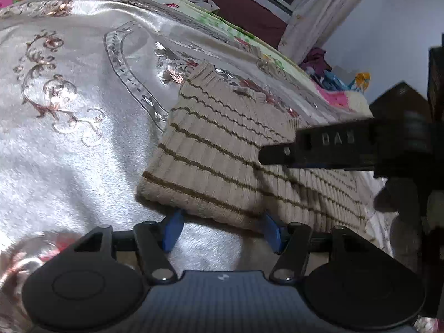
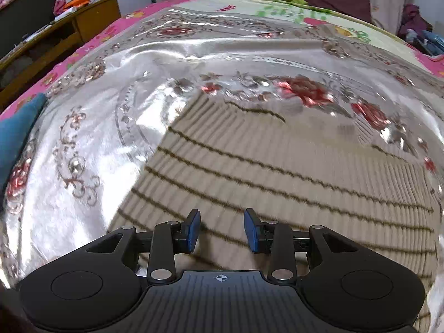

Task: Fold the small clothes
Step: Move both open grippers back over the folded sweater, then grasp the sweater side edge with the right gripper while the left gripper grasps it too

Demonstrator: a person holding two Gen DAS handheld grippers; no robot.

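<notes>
the left gripper (image 1: 220, 231) has its blue pads (image 1: 173, 230) spread apart at the near hem of the striped ribbed top (image 1: 211, 149), one pad at each side of the hem's folded corner; the cloth reaches down to them but they do not look pressed onto it, so it reads as released. the right gripper (image 2: 222, 231) hovers low over the same top (image 2: 277, 166), its pads (image 2: 193, 231) parted with knit showing beneath the gap and nothing pinched, so released too. in the left view its black body (image 1: 333, 147) juts in from the right above the garment.

the top lies on the shiny embroidered bedspread (image 1: 69, 138), apparently already doubled over, near edge thick. to do this step well, i would judge: take the whole layered hem, not just the upper ply, with both grippers level and well apart, lift only a little since the satin looks slippery, then lay edge to edge and smooth outward.
</notes>
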